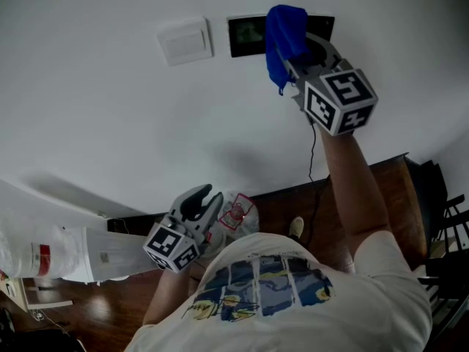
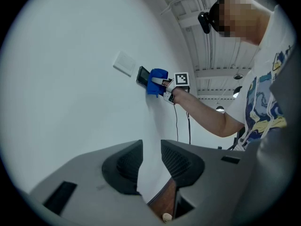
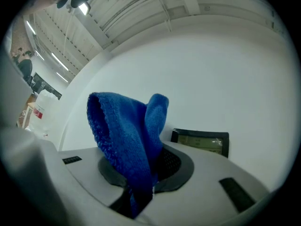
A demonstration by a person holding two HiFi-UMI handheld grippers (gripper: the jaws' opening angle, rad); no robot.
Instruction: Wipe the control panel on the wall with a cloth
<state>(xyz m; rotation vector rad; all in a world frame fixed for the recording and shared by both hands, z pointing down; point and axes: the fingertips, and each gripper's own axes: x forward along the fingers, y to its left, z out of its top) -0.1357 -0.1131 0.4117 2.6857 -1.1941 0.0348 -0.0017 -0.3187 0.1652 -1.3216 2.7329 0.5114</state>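
The control panel (image 1: 248, 35) is a dark rectangle set in the white wall; its right part is hidden behind a blue cloth (image 1: 284, 39). My right gripper (image 1: 299, 59) is raised to the wall and shut on that cloth. In the right gripper view the blue cloth (image 3: 127, 135) bunches up out of the right gripper (image 3: 141, 173), with the control panel (image 3: 202, 142) just right of it. My left gripper (image 1: 201, 204) hangs low near the person's chest. Its jaws stand a narrow gap apart with nothing between them (image 2: 151, 166). The left gripper view shows the cloth (image 2: 156, 87) against the panel (image 2: 142, 75).
A white switch plate (image 1: 185, 42) sits left of the panel. A thin black cable (image 1: 313, 152) runs down the wall to the wooden floor (image 1: 344, 189). A white cylinder-like object (image 1: 73, 255) lies at lower left, and a black rack (image 1: 447, 218) stands at the right.
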